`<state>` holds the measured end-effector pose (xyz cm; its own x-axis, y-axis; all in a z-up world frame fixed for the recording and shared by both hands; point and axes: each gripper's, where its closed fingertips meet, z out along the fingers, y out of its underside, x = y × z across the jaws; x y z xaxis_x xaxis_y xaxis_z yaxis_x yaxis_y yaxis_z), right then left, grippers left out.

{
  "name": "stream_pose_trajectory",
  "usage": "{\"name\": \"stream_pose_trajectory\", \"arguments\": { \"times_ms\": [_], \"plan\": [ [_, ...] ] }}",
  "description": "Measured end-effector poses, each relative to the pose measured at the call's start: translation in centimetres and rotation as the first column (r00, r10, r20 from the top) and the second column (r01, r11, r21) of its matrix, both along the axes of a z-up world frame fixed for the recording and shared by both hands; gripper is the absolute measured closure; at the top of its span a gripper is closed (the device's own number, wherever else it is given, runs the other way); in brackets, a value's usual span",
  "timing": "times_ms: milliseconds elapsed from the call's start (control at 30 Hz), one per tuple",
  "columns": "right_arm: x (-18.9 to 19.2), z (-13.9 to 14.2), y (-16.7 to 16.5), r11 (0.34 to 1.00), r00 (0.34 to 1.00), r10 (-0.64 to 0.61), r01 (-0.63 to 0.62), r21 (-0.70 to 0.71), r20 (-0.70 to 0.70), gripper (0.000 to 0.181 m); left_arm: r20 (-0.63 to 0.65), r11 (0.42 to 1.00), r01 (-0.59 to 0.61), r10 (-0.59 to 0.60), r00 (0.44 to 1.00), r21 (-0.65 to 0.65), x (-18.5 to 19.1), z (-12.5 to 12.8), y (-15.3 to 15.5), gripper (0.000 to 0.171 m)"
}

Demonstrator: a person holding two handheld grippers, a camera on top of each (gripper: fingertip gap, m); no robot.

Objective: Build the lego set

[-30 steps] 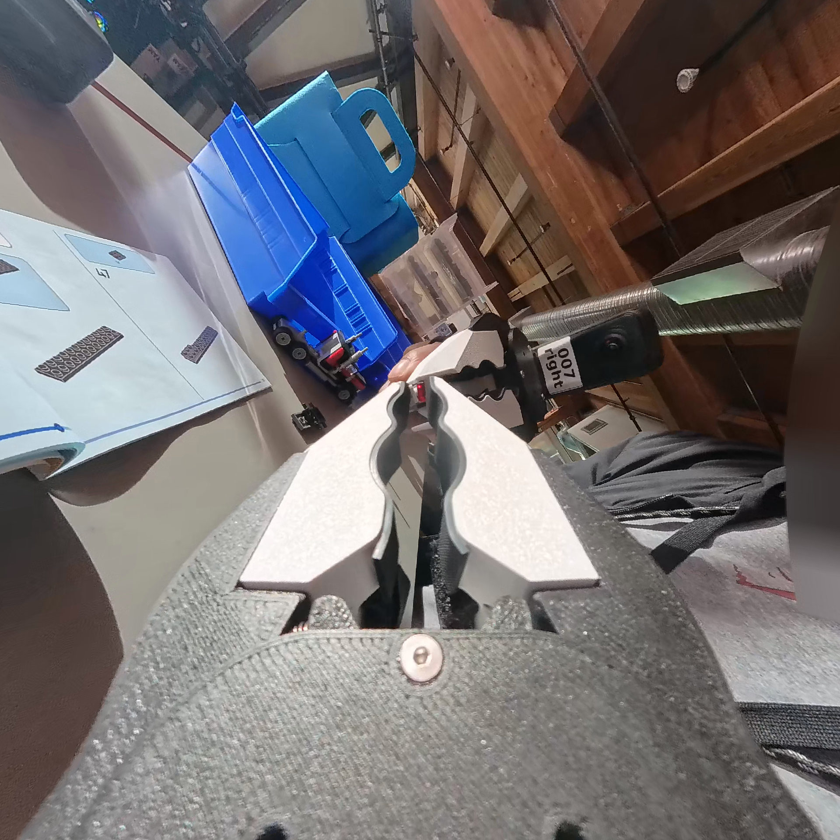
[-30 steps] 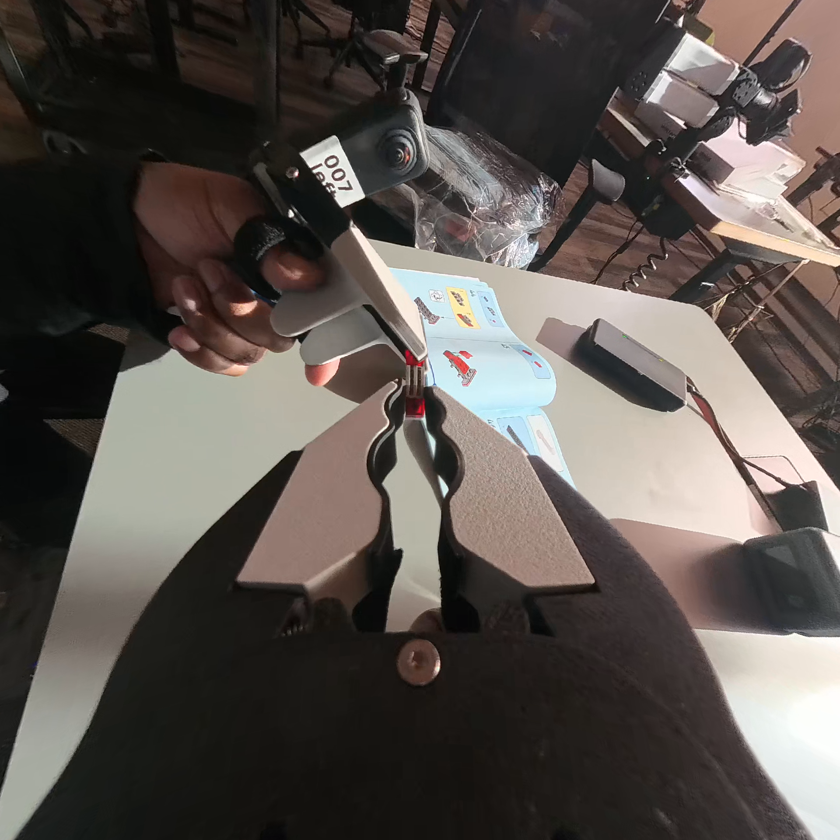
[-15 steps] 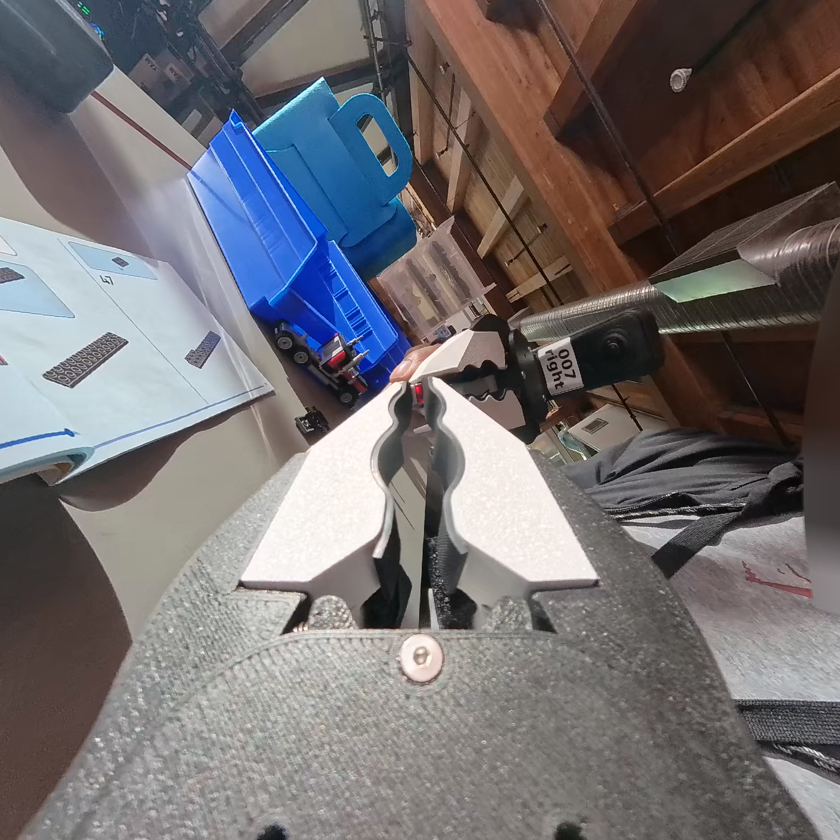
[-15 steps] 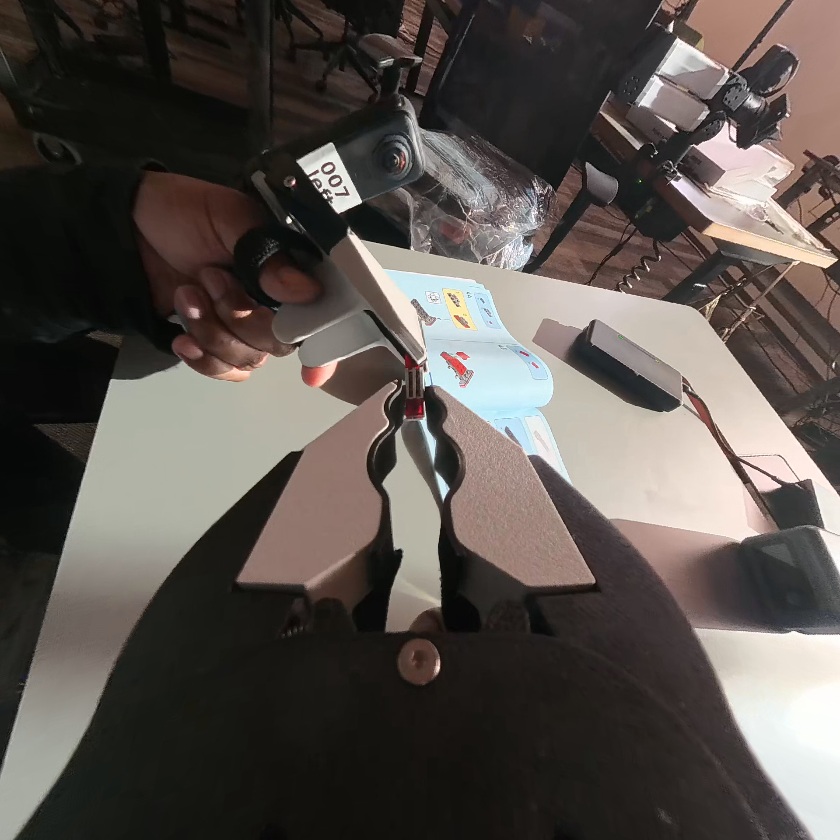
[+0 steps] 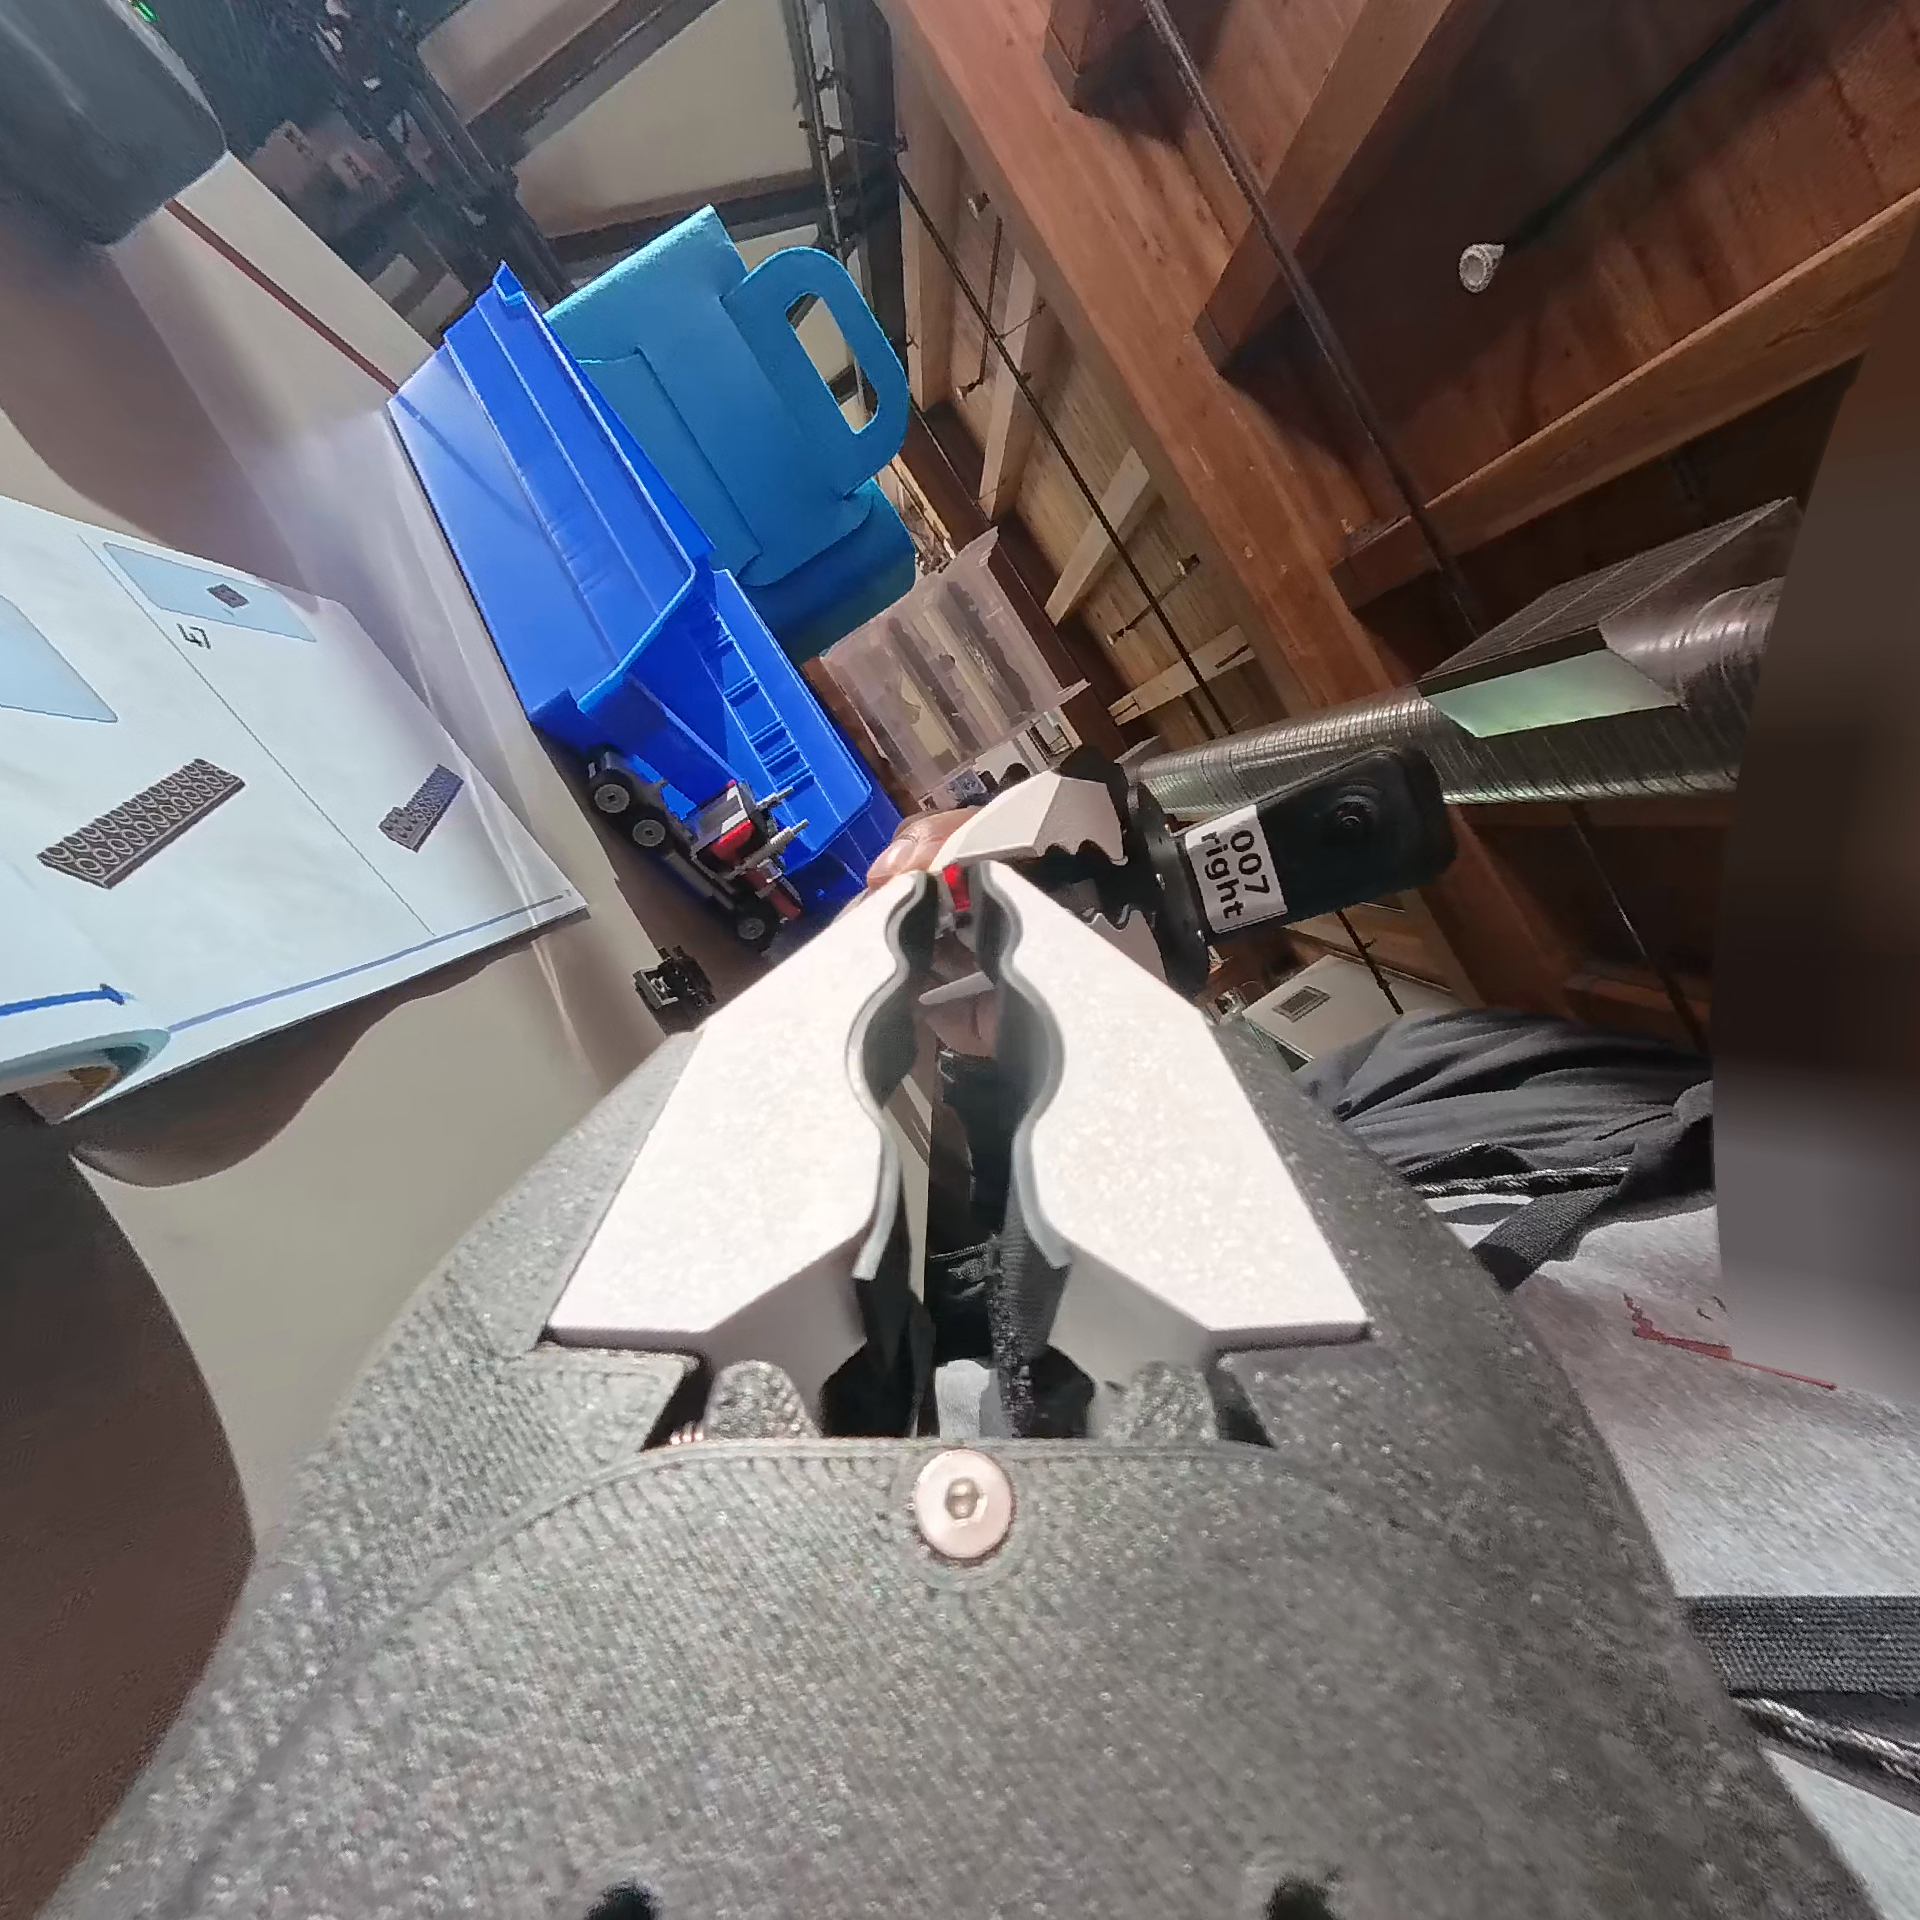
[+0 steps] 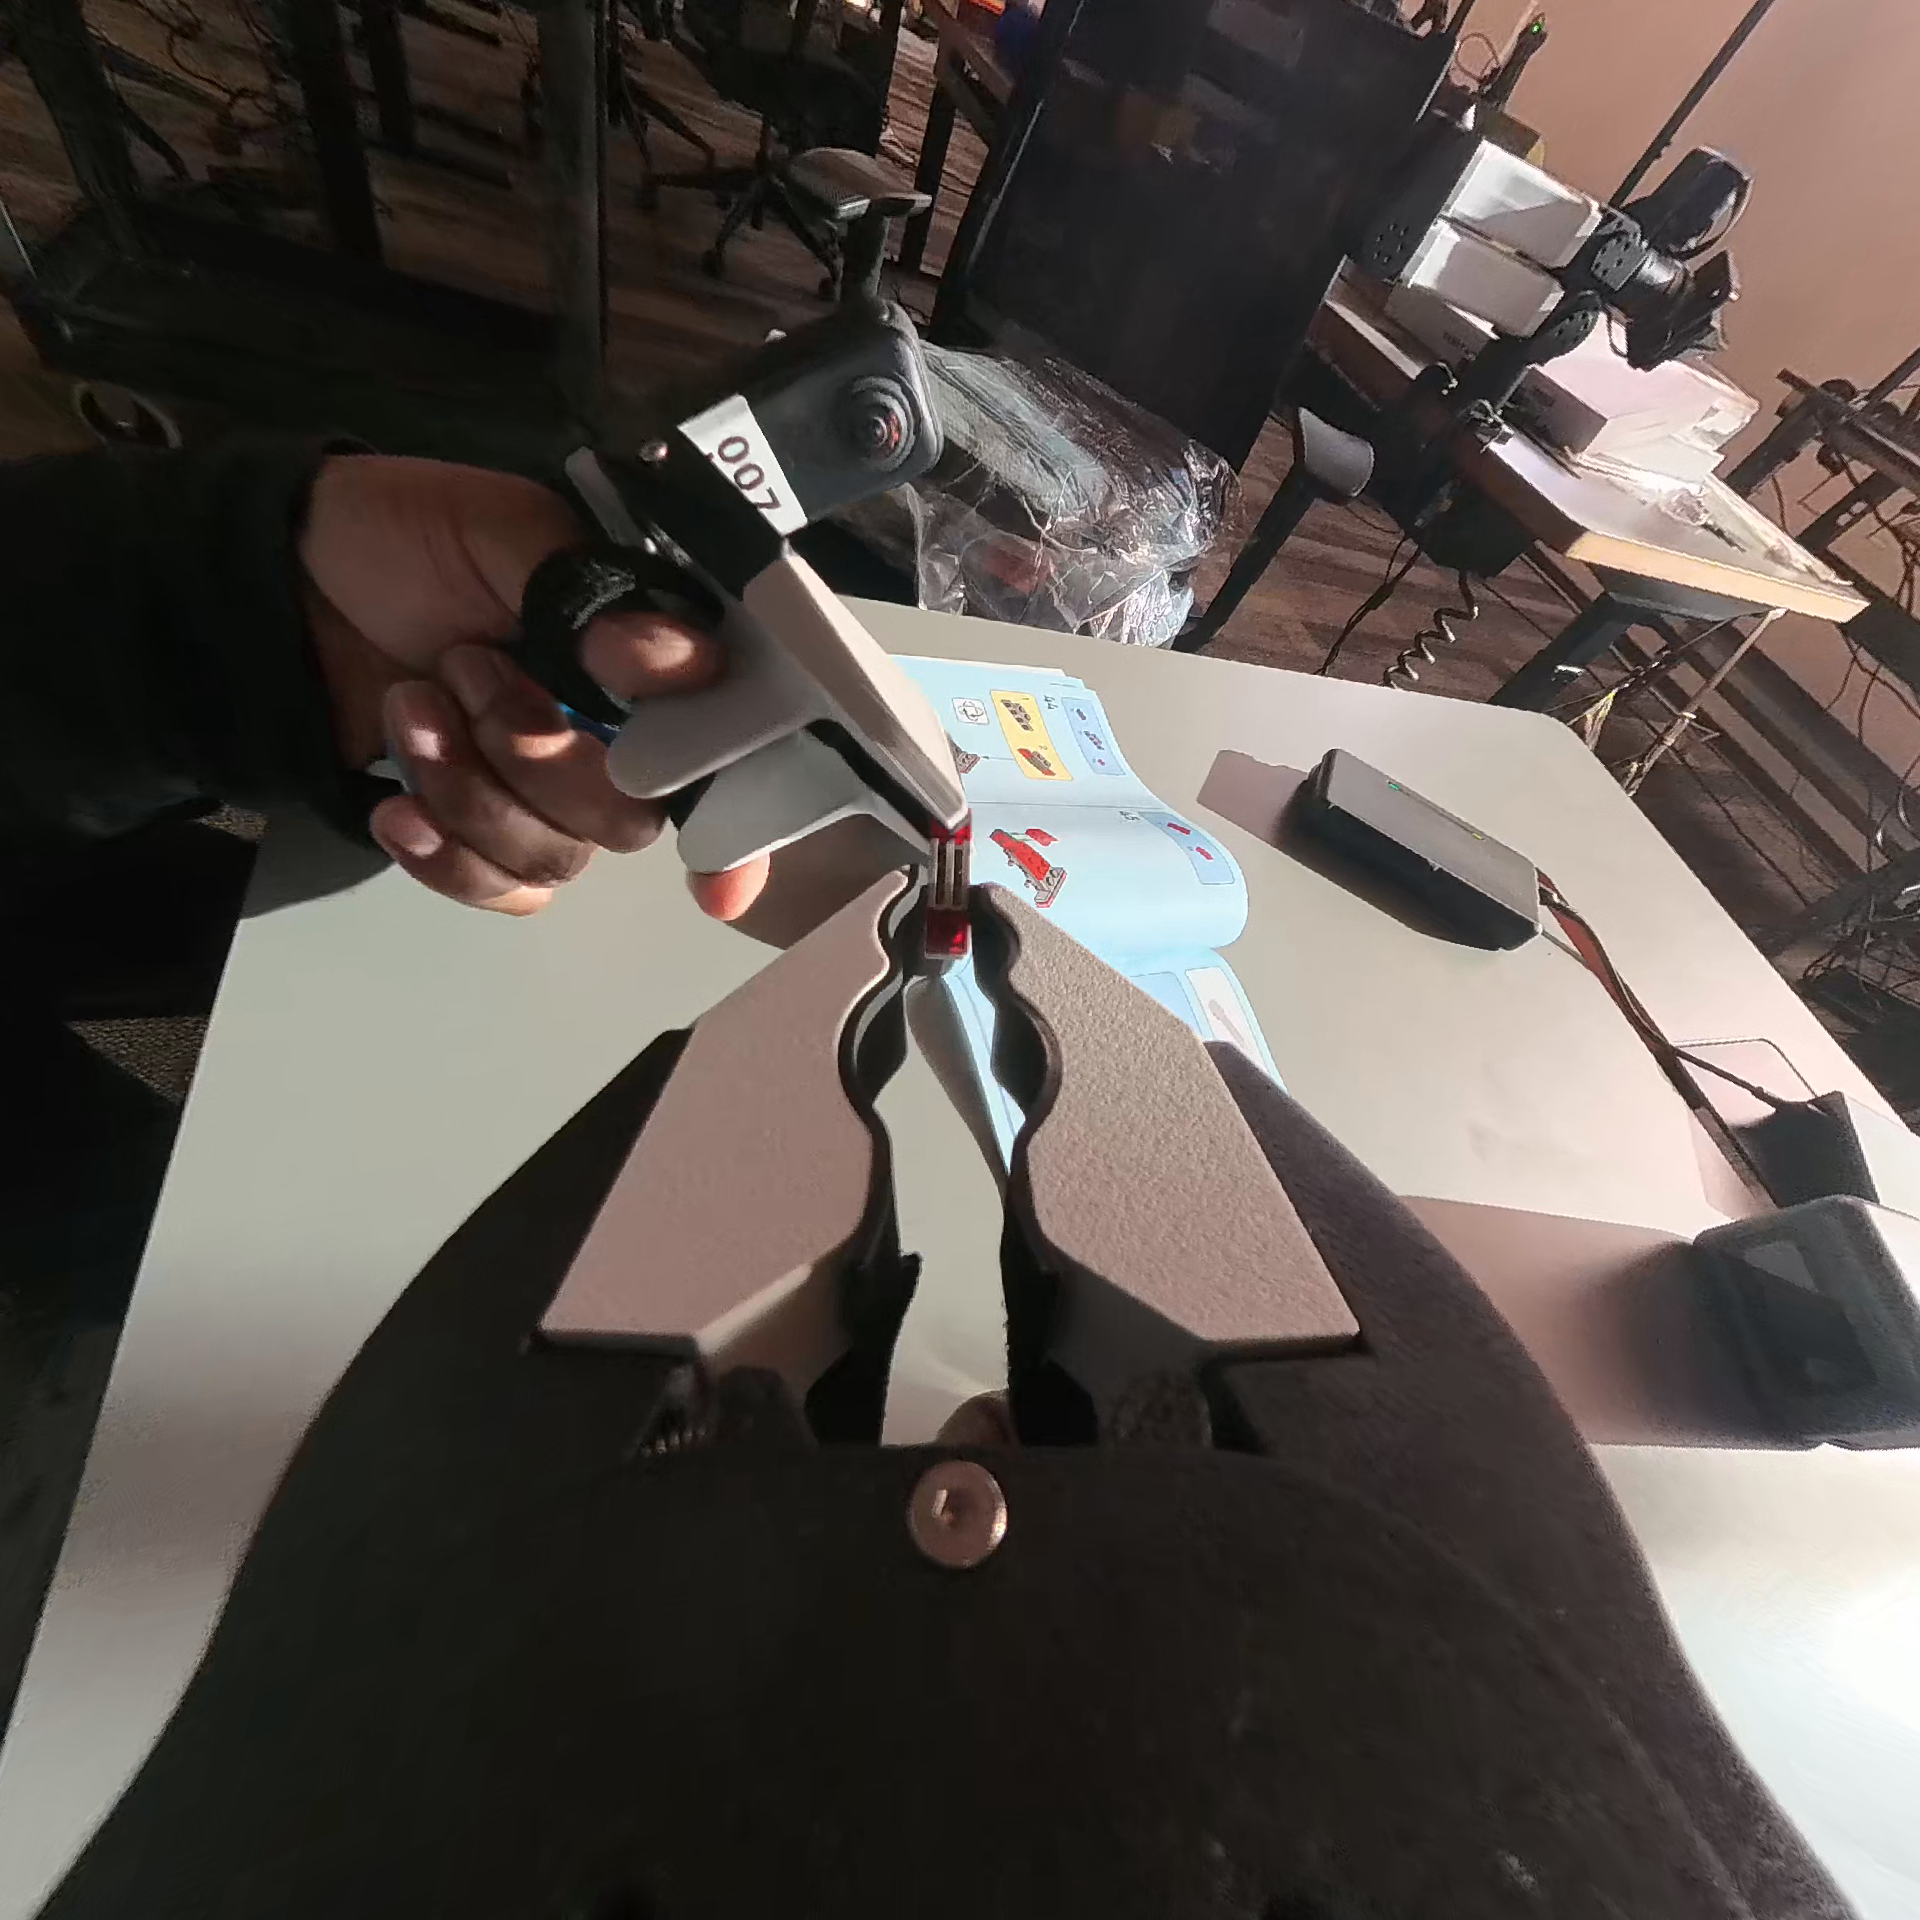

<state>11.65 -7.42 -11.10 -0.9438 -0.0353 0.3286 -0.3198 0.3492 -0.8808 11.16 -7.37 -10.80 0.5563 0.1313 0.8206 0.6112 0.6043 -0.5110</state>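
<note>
In the right wrist view my right gripper (image 6: 943, 920) is shut on a small red lego piece (image 6: 945, 932). The left gripper (image 6: 943, 826), held by a hand, comes in from the upper left, shut on a small red and grey lego piece (image 6: 947, 864). The two pieces touch end to end, above the table. In the left wrist view my left gripper (image 5: 951, 896) is shut, with a red piece (image 5: 953, 891) at its tips, and the right gripper (image 5: 971, 852) meets it tip to tip. A partly built lego truck (image 5: 707, 842) stands by the blue bin.
An open instruction booklet (image 6: 1122, 862) lies on the white table (image 6: 468, 1039), also in the left wrist view (image 5: 208, 810). A blue bin (image 5: 623, 582) stands behind the truck, and a small black piece (image 5: 673, 982) lies near it. Black devices (image 6: 1413, 842) (image 6: 1787, 1340) sit at the right. The tips of both grippers are at nearly the same place.
Both grippers stay shut and tip to tip with the pieces together. The left gripper has tilted slightly; otherwise only a small shift of view.
</note>
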Motion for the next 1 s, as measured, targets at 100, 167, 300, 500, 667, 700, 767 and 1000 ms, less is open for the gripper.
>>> {"name": "stream_pose_trajectory", "arguments": {
  "times_ms": [100,167,300,500,667,700,767,1000],
  "plan": [
    [0.0,0.0,-0.1,1.0,1.0,0.0,0.0,-0.01,0.0,0.172,-0.005,1.0,-0.001,0.001,1.0,0.002,0.0,0.0,-0.1,0.165],
    [0.0,0.0,-0.1,1.0,1.0,0.001,-0.001,-0.014,0.0,0.171,-0.007,1.0,-0.005,0.005,1.0,0.001,0.0,0.0,-0.2,0.166],
    [0.0,-0.2,-0.3,1.0,1.0,0.004,-0.004,-0.019,0.013,0.171,-0.012,1.0,-0.014,0.014,1.0,-0.023,0.0,-0.2,-0.3,0.166],
    [-0.3,-0.2,0.0,0.998,0.993,-0.014,0.022,-0.065,0.113,0.154,-0.005,0.999,-0.039,0.039,0.999,-0.025,-0.2,-0.3,-0.7,0.166],
    [-0.4,-1.2,0.5,0.992,0.965,-0.035,0.066,-0.112,0.258,0.15,0.001,0.999,-0.017,0.017,1.0,-0.029,-0.1,-0.5,-0.4,0.166],
    [-0.3,-1.4,0.5,0.991,0.965,-0.035,0.067,-0.114,0.26,0.153,0.003,1.0,-0.007,0.007,1.0,-0.027,-0.1,-0.6,-0.2,0.166],
    [-0.3,-1.6,0.4,0.99,0.969,-0.042,0.073,-0.121,0.244,0.164,0.008,1.0,0.004,-0.003,1.0,-0.028,-0.1,-0.7,0.1,0.166],
    [-0.5,-2.1,0.3,0.991,0.923,-0.04,0.084,-0.101,0.382,0.171,0.006,0.995,-0.037,0.038,0.999,-0.095,-0.5,-1.3,-0.4,0.154]
  ]
}}
